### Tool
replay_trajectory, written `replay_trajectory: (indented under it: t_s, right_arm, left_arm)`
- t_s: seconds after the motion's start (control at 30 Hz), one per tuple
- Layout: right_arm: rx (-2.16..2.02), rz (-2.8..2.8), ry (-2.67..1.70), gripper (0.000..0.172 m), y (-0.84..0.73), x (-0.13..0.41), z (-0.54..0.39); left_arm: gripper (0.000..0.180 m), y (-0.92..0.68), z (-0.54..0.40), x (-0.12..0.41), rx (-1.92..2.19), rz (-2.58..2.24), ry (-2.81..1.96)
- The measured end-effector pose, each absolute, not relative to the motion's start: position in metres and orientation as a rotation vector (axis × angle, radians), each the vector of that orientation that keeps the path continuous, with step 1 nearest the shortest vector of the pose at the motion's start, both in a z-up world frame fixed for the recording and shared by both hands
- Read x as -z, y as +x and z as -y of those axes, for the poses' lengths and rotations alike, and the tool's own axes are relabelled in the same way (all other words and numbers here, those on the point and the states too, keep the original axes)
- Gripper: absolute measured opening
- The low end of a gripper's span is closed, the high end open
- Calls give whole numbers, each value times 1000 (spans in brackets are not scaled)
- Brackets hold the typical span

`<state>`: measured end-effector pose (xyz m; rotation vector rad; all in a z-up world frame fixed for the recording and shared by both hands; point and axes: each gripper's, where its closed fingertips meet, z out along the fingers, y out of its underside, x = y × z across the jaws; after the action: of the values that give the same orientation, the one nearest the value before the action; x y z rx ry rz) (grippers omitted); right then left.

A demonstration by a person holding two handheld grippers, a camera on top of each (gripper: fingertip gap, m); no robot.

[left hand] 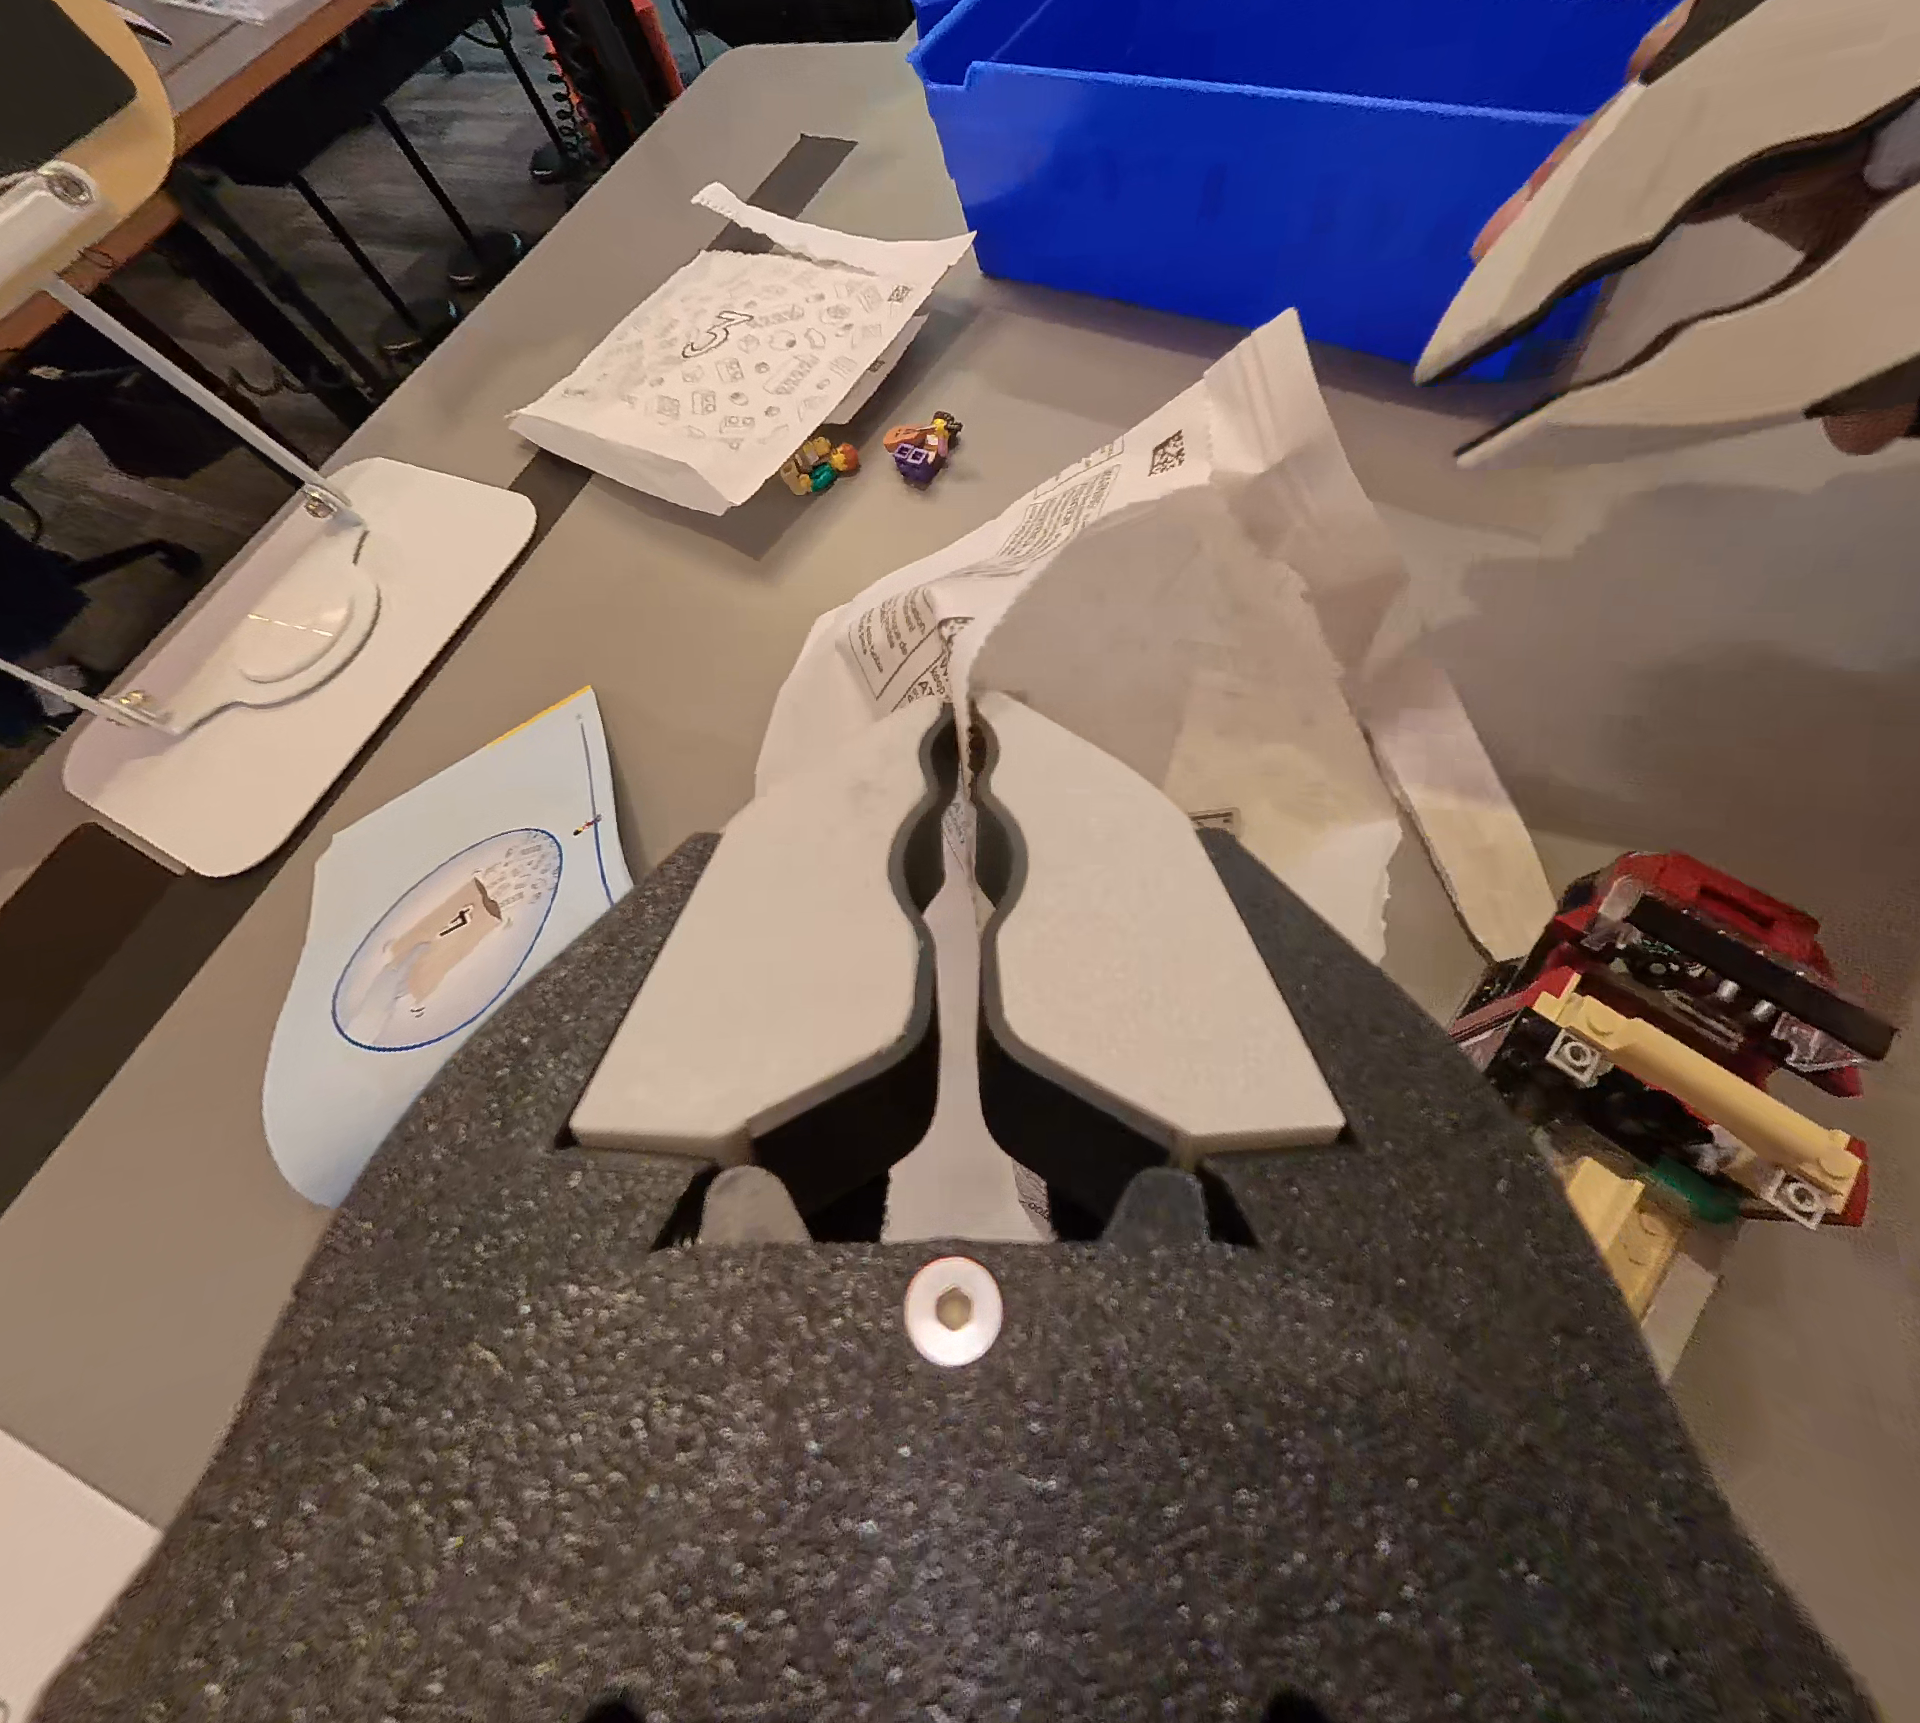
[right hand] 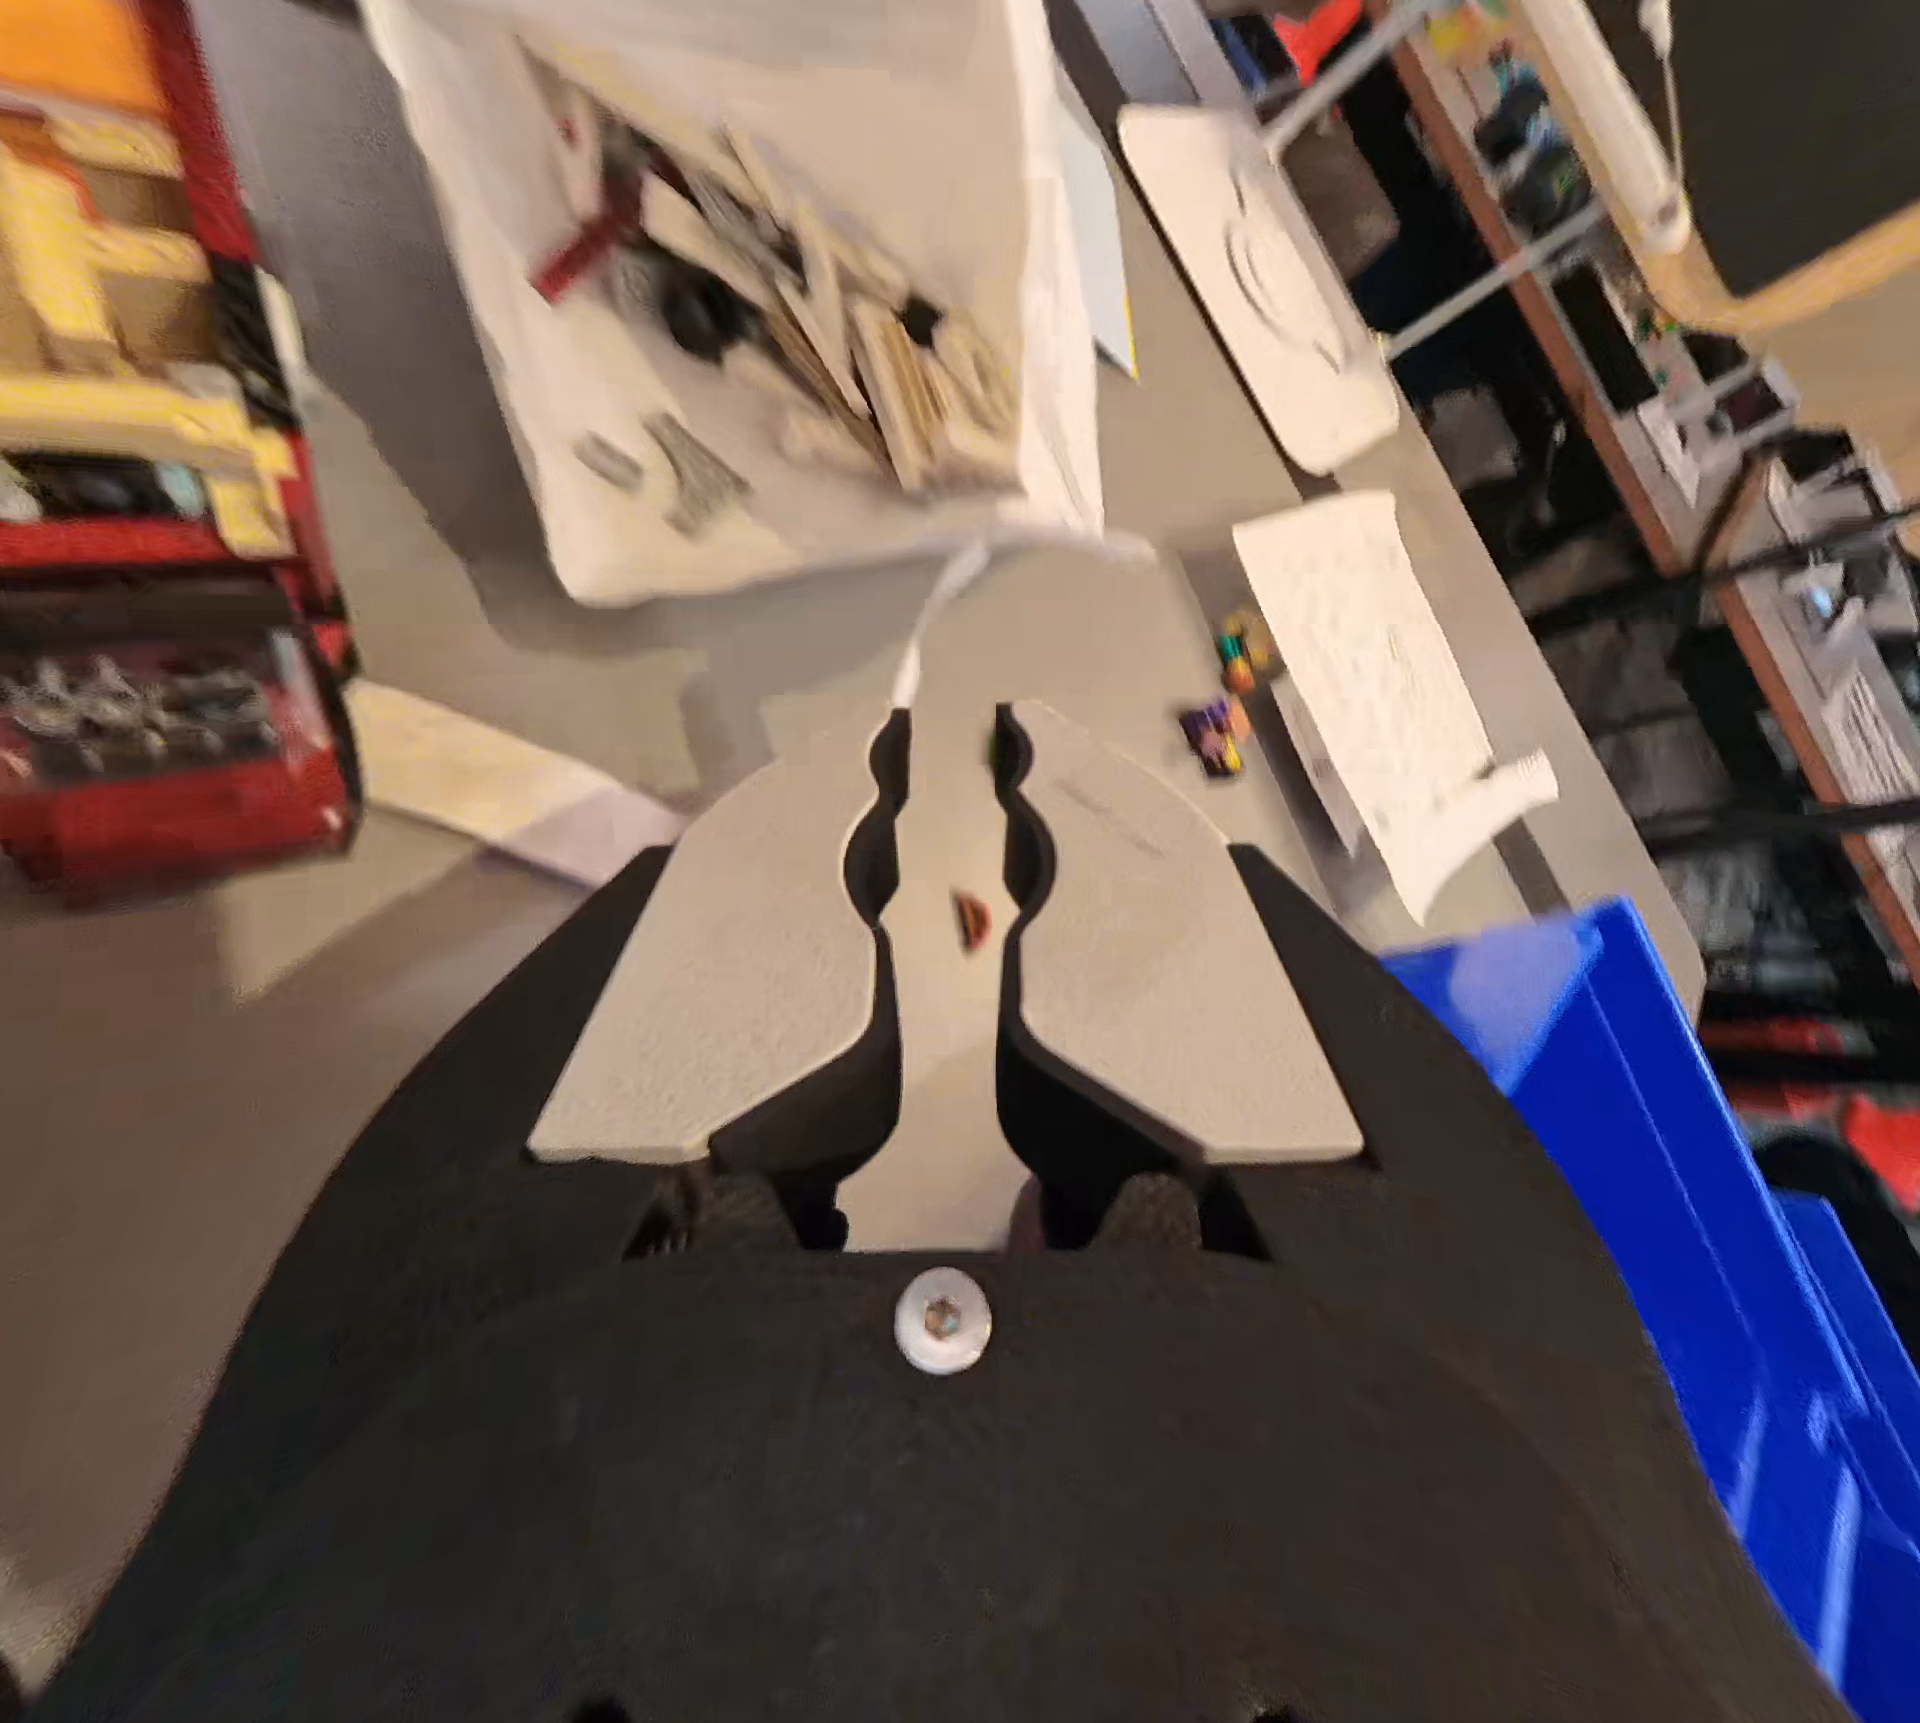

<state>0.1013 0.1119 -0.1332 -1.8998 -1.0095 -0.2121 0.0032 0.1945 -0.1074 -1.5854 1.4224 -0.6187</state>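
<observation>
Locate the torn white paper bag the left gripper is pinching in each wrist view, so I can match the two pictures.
Left wrist view: the white paper bag rises from the shut left gripper at centre, its torn edge pinched between the fingers.
Right wrist view: the same bag hangs at upper centre, blurred, with brick pieces showing inside; it lies beyond the open right gripper.
Shared landmark: the purple minifigure on the grey table.

2 grippers (left hand: 961, 723), 2 paper bags (left hand: 1174, 593), 2 minifigs (left hand: 920, 449), 2 blue bins (left hand: 1299, 146), 1 booklet (left hand: 457, 935)
</observation>
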Motion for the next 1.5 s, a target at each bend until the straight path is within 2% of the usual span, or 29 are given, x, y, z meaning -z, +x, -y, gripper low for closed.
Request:
replay_trajectory:
  t_s: [0.33,1.5]
  right_arm:
    - [-81,959,-1655,15,23,118,-129]
    - [4,796,-1634,10,47,142,-149]
  left_arm:
    - [0,6,-197,103,558,-1393,-1542]
    - [0,5,-214,94,493,-1239,-1461]
